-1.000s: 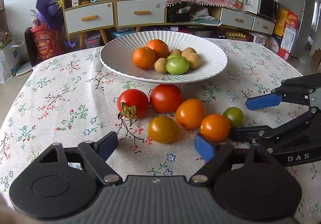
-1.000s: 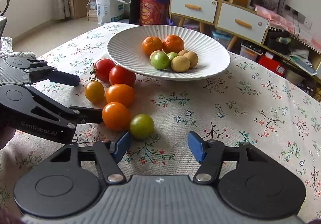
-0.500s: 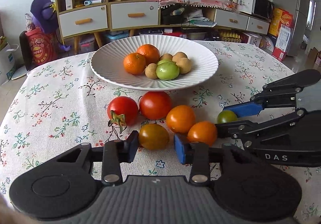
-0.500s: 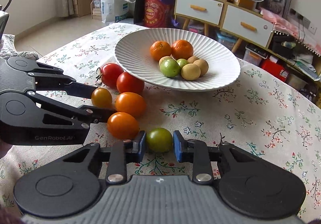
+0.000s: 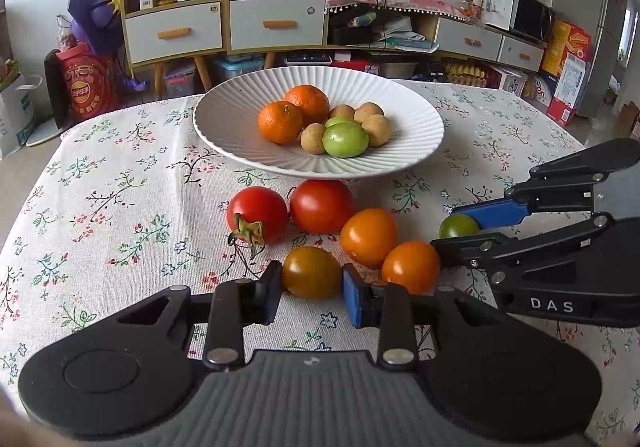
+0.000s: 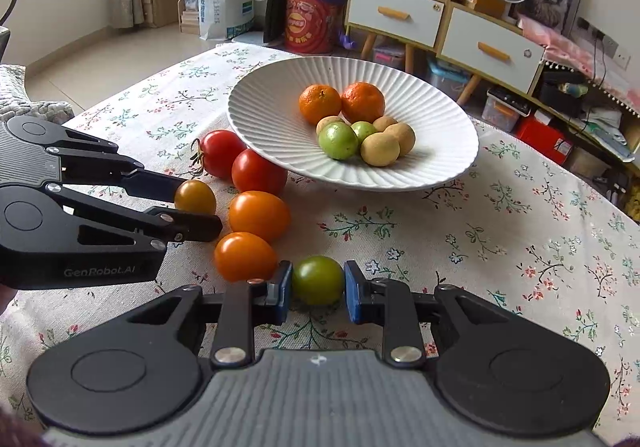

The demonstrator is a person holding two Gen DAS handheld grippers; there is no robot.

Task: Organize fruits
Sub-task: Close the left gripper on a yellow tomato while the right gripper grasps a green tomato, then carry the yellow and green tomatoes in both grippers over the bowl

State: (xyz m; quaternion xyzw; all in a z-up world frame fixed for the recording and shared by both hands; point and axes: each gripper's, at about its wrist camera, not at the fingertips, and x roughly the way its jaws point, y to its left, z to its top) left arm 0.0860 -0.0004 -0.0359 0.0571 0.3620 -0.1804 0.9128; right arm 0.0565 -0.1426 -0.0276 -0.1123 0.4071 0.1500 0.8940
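My left gripper (image 5: 311, 293) is shut on a brownish-orange tomato (image 5: 311, 271) low over the floral tablecloth; it also shows in the right wrist view (image 6: 195, 197). My right gripper (image 6: 317, 293) is shut on a small green tomato (image 6: 318, 279), seen too in the left wrist view (image 5: 458, 226). Two red tomatoes (image 5: 258, 213) and two orange ones (image 5: 369, 235) lie between them. The white ribbed plate (image 5: 392, 95) behind holds two mandarins (image 5: 280, 121), green fruits (image 5: 345, 139) and several small tan fruits.
The table's far edge lies just behind the plate. Beyond it stand drawer cabinets (image 5: 180, 31) and a red bucket (image 5: 86, 85) on the floor. Bare floral cloth (image 6: 540, 247) lies right of the plate.
Both grippers moved forward and closed from wide open: the left around the brownish-orange tomato, the right around the green tomato.
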